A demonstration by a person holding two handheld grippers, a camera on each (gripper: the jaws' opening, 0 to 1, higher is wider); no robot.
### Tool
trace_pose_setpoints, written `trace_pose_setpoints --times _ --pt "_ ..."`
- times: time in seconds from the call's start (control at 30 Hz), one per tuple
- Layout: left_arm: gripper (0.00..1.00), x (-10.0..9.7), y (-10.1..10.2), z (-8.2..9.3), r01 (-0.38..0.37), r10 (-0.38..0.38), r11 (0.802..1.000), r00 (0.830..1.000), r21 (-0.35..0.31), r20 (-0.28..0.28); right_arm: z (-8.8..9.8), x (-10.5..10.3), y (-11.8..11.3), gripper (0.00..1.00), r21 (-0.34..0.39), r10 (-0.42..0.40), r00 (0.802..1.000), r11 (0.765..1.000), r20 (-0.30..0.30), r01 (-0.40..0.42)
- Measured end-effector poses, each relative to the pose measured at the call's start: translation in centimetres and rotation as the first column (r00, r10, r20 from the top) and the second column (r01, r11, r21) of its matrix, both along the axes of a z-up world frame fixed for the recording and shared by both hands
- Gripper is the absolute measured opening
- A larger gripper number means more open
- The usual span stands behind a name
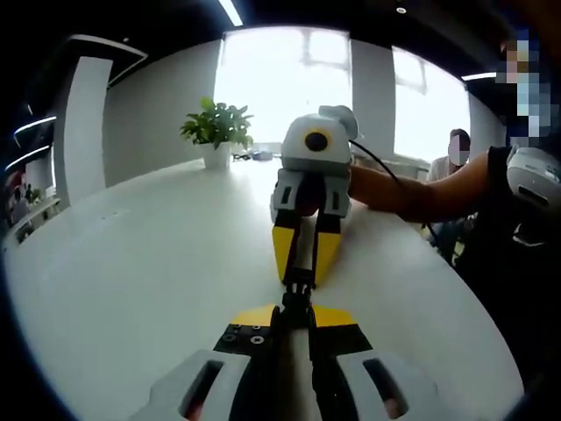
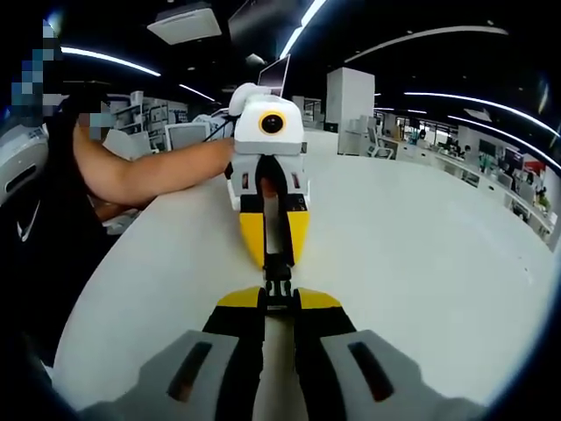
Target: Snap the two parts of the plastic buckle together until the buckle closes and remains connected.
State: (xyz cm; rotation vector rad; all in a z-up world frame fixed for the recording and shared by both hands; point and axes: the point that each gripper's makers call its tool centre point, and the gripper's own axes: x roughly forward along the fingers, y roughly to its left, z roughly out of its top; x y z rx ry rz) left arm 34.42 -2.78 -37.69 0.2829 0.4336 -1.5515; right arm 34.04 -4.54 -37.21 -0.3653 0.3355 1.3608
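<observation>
Nearest the lens in the left gripper view, the left hand-held gripper (image 1: 297, 317) rises from the bottom edge with its black, yellow-tipped jaws drawn narrow around one end of the black plastic buckle (image 1: 298, 294). That buckle sits straight ahead of the jaw tips, low over the white worktop (image 1: 131, 263), and its far end is pinched by the right hand-held gripper (image 1: 302, 272), which faces this one nose to nose with its own yellow tips closed in on it. Whether the two buckle halves are fully locked cannot be told; they appear as one short dark piece between the opposing tips. Behind the right hand-held gripper a bare forearm (image 1: 412, 193) reaches in from the right. Farther beyond it, off to the left, a potted plant (image 1: 216, 132) stands on the worktop before a bright window.

From the right gripper view the same meeting is mirrored: the right hand-held gripper (image 2: 279, 303) comes up from the bottom, jaws narrow on the plastic buckle (image 2: 278, 281), and the left hand-held gripper (image 2: 273, 254) meets it head on just beyond, tips closed on the other end. An arm (image 2: 149, 171) extends behind it from the left, above the pale worktop (image 2: 421, 254).
</observation>
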Motion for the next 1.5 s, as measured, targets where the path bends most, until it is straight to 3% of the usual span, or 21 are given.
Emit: trace_pose_setpoints --times 1.5 --pt "0.11 0.0 -0.66 -0.07 0.013 -0.013 1.0 0.999 0.002 0.036 0.14 -0.15 0.14 0.11 0.006 0.008 1.0 1.0 0.014 -0.008"
